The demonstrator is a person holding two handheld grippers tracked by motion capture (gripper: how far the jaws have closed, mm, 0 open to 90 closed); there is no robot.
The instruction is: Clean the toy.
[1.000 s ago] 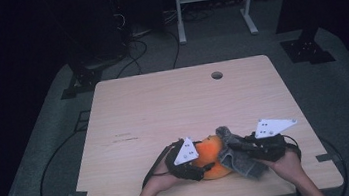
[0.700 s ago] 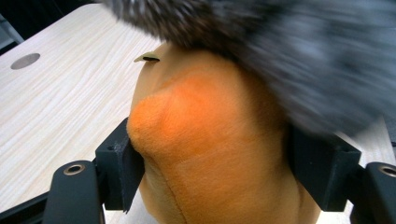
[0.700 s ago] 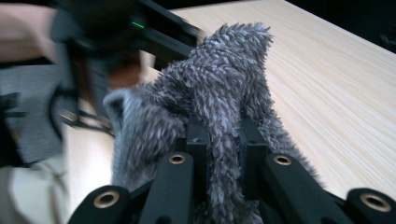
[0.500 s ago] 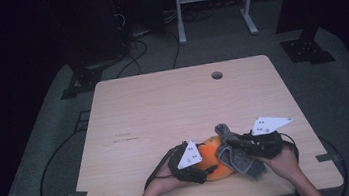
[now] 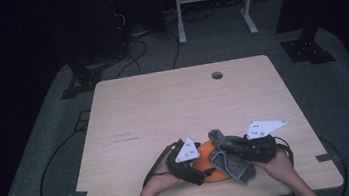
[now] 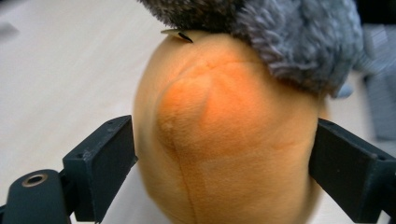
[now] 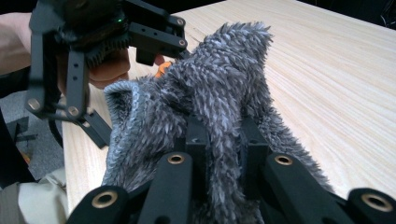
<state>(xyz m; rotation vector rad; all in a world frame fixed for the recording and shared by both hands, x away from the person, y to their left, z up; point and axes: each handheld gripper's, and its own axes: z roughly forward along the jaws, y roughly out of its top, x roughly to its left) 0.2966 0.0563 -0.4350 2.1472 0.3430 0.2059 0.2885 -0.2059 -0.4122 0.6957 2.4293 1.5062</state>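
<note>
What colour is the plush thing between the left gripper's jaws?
Orange; the plush ball shows best in the left gripper view.

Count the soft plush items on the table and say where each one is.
2. The orange plush sits at the table's near edge between the left gripper jaws. The grey fuzzy cloth drapes over its right side, pinched in the right gripper. Nothing else seems hidden.
</note>
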